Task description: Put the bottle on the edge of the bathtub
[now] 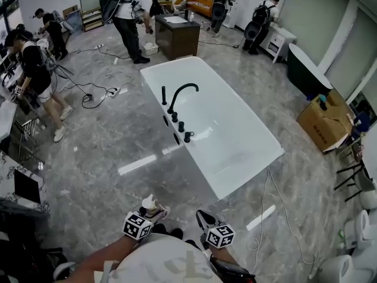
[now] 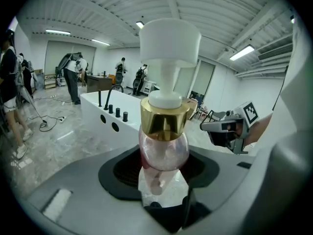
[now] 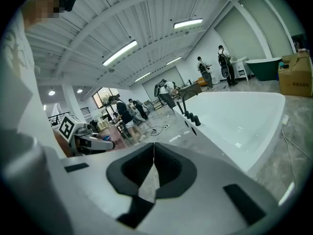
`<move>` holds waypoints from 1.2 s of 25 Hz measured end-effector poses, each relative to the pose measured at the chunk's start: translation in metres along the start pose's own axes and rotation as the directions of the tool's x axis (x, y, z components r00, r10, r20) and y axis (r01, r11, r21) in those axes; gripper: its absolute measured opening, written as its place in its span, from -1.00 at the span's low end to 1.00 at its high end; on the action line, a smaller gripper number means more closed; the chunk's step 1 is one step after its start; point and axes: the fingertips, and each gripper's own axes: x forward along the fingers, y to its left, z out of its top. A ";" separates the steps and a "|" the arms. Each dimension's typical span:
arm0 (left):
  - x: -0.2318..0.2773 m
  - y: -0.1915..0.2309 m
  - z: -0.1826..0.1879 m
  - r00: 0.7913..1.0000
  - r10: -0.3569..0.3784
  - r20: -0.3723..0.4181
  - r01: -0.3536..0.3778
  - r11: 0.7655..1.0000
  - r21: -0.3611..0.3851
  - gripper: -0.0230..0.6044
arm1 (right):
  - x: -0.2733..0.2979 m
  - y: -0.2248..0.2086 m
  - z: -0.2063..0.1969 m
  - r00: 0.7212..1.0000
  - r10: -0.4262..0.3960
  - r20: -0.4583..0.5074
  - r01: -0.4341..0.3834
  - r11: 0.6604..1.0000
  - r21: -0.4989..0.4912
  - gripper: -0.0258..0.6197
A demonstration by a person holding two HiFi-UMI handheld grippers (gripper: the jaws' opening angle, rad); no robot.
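My left gripper [image 1: 153,210] is clamped on the bottle [image 2: 164,146], its dark pads pressing on either side of the clear, pinkish body. The bottle points out along the jaws, with a gold collar [image 2: 165,117] above the pads and a white pump cap [image 2: 169,40] at the far end. In the head view the bottle sits low in the picture, close to my body and over the grey marble floor [image 1: 118,152], well apart from the white bathtub [image 1: 213,178] ahead of me. The bathtub stands at a slant on the floor, with a black faucet [image 1: 179,96] and a row of black knobs along its left rim. My right gripper [image 1: 203,217] hangs just beside the left one, jaws together with their tips meeting and nothing between them. Past it, the right gripper view shows the white inside of the bathtub. Several people stand at the far end of the room, cables trail over the floor to the left, and a cardboard box [image 1: 321,122] sits to the right of the bathtub.
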 end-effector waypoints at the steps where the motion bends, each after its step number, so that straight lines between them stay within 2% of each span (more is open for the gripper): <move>1: 0.000 0.000 -0.001 1.000 0.002 -0.002 -0.002 1.000 0.000 -0.23 | -0.001 0.001 -0.002 1.000 0.001 0.000 -0.001 1.000 0.004 -0.90; 10: -0.004 -0.003 0.005 1.000 -0.003 -0.005 0.003 1.000 0.026 -0.23 | 0.001 0.011 -0.021 1.000 0.000 -0.020 0.001 0.999 0.037 -0.90; 17: -0.008 0.001 0.004 1.000 0.006 -0.016 -0.006 1.000 0.014 -0.23 | 0.001 0.014 -0.027 1.000 -0.006 -0.023 0.007 0.998 0.061 -0.90; 30: -0.010 0.014 0.017 1.000 0.010 0.013 -0.010 0.999 0.035 -0.23 | 0.009 0.008 -0.012 0.999 -0.032 0.009 0.031 0.998 0.047 -0.90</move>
